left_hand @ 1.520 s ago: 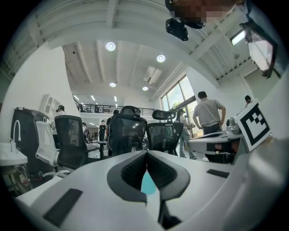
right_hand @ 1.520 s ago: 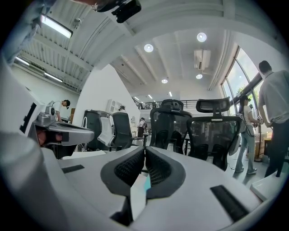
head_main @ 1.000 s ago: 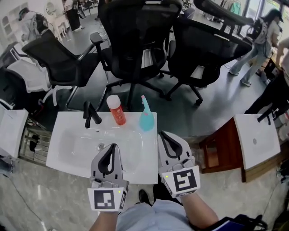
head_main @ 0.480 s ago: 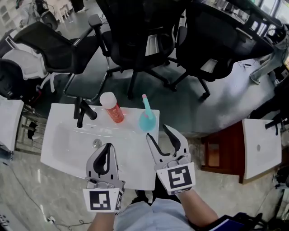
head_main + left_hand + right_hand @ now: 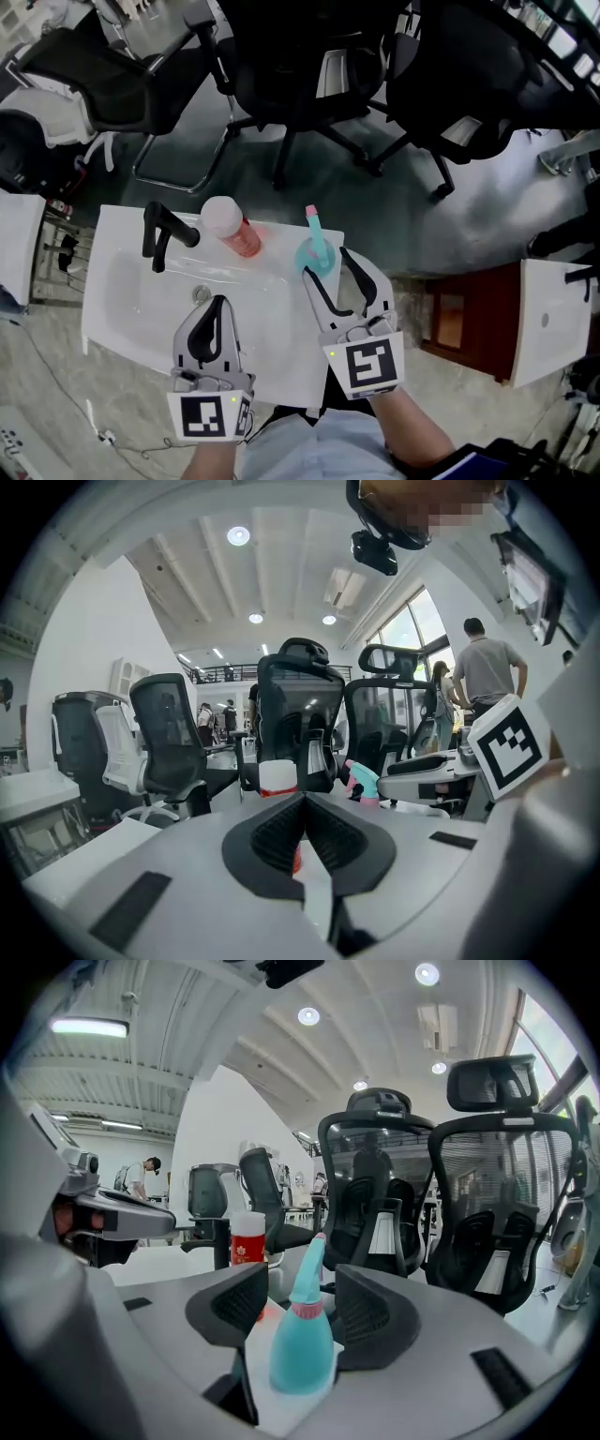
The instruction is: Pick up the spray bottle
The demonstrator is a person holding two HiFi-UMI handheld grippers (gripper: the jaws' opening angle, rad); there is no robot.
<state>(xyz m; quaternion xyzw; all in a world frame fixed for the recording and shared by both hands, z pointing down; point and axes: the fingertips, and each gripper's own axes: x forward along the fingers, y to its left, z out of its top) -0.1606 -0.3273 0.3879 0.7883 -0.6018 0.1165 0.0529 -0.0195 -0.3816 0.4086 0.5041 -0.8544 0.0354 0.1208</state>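
Two right tool (image 5: 325, 265) jaws, just opened, straddle the spray bottle (image 5: 314, 255) (untouched).

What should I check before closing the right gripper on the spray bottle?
1. Right gripper open, jaws just opened wide: ok.
2. Spray bottle between its jaws, pads not touching it: ok.
3. Spray bottle upright on the sink ledge: ok.
4. Red bottle apart, left of the jaws: ok.
5. Left gripper shut, empty, away from the spray bottle: ok.
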